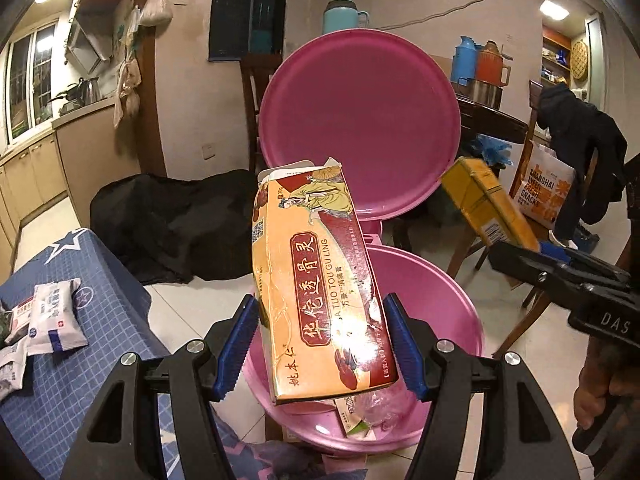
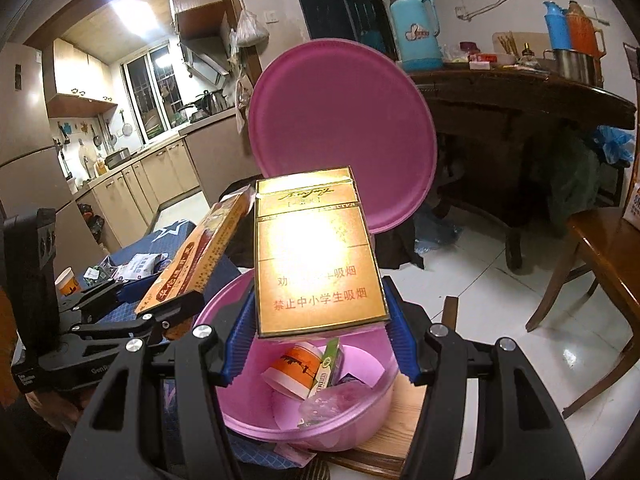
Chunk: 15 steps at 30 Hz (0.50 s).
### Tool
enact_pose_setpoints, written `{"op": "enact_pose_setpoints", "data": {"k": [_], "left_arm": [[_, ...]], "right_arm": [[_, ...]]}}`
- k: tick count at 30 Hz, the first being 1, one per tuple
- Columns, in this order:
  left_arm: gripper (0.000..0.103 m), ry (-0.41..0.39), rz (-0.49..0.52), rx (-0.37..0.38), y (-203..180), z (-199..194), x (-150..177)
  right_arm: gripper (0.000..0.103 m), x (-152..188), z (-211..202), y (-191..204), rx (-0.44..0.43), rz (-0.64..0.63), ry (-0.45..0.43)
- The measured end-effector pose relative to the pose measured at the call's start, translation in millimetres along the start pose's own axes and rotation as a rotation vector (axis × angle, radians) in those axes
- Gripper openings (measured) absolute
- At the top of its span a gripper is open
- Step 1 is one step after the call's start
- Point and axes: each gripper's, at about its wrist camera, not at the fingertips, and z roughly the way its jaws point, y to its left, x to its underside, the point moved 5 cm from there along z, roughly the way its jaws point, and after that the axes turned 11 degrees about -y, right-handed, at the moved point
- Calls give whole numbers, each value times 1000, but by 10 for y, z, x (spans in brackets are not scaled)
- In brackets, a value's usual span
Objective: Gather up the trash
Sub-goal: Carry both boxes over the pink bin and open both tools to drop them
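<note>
The left gripper (image 1: 320, 344) pinches a long orange-and-red medicine box (image 1: 316, 280) by its two long sides, its blue pads pressed against the cardboard, so the box sticks out forward and tilted over the open pink bin (image 1: 460, 320). The right gripper (image 2: 320, 332) is clamped in the same way on a gold cigarette carton (image 2: 316, 256), which also hangs above the bin's mouth. The two held boxes are side by side, near each other but apart. The bin's round lid (image 2: 340, 128) stands upright behind them. Inside the bin lie an orange paper cup (image 2: 294, 368), a small green-and-white box (image 2: 326, 368) and crumpled clear plastic (image 2: 332, 400). To the left is a blue star-patterned cloth (image 1: 80, 280) with white packets (image 1: 52, 320) on it. A dark wooden table (image 2: 520, 92) with flasks stands further back, and a wooden chair (image 2: 600, 248) is at the right.
</note>
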Motion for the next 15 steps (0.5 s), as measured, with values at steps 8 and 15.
{"op": "enact_pose_setpoints", "data": {"k": [8,15], "left_arm": [[66,26,5,30,29,168,14],[67,13,28,27,48,202,-45]], "right_arm": [[56,-20,165,-80,-32,29,37],[69,-56,231,-176,-44,53,38]]}}
